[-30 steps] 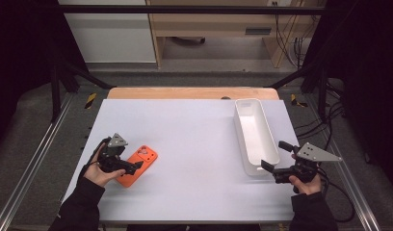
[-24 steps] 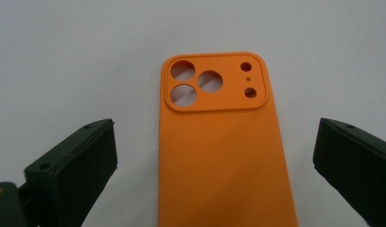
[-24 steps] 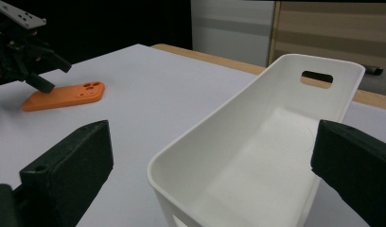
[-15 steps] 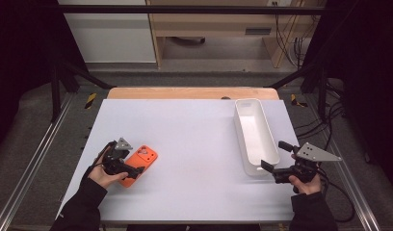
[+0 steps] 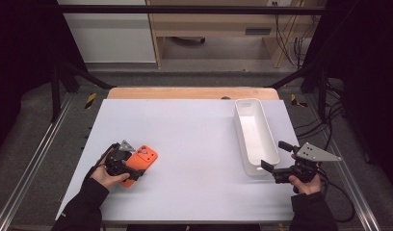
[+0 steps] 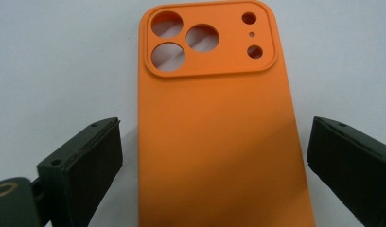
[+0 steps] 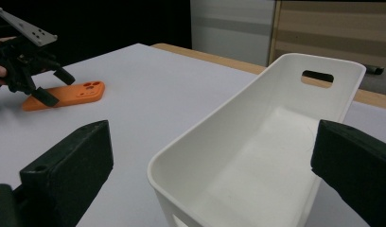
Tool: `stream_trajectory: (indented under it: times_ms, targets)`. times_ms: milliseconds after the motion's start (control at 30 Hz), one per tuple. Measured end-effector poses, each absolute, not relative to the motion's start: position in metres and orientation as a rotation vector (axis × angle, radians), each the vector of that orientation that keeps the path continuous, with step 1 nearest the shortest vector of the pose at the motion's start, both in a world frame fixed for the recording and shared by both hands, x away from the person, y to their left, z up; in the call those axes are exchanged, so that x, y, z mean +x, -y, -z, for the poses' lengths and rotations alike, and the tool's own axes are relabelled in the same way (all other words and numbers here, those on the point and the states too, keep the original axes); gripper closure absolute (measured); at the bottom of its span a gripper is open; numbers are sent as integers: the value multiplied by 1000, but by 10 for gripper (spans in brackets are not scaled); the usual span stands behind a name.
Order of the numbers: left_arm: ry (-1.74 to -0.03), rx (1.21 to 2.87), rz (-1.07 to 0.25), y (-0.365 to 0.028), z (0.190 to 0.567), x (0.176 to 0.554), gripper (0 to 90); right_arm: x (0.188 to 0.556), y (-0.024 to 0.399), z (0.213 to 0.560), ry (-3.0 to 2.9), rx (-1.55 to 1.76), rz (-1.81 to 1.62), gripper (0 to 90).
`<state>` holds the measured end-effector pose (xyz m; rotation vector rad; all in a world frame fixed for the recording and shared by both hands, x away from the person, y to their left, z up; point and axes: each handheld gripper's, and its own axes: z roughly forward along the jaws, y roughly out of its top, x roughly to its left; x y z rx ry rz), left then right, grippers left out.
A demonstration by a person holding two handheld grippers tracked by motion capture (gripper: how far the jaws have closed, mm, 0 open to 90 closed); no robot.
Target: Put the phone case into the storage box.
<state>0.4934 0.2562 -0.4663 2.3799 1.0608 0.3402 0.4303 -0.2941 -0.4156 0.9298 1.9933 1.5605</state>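
Right now the left gripper (image 6: pixel 210 156) has its jaws spread wide on either side of the orange phone case (image 6: pixel 219 132), which lies flat, camera holes up, at the near left of the white table (image 5: pixel 194 130). Neither jaw touches it. A thin, flat case gives little edge to bite, so closing too high could skate over it or push it sideways; soft sides might also buckle and pop free. The right gripper (image 5: pixel 272 155) waits spread at the near end of the white bin (image 5: pixel 255 132), far right, close enough to nudge it.
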Motion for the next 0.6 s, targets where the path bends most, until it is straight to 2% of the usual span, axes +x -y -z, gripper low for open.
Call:
stream_trajectory:
  times_ms: [600]
  targets:
    - [-1067, 2405, -325, -255, 468, 494, 134, 431, 294, 416, -1998, 926, -1558, 5]
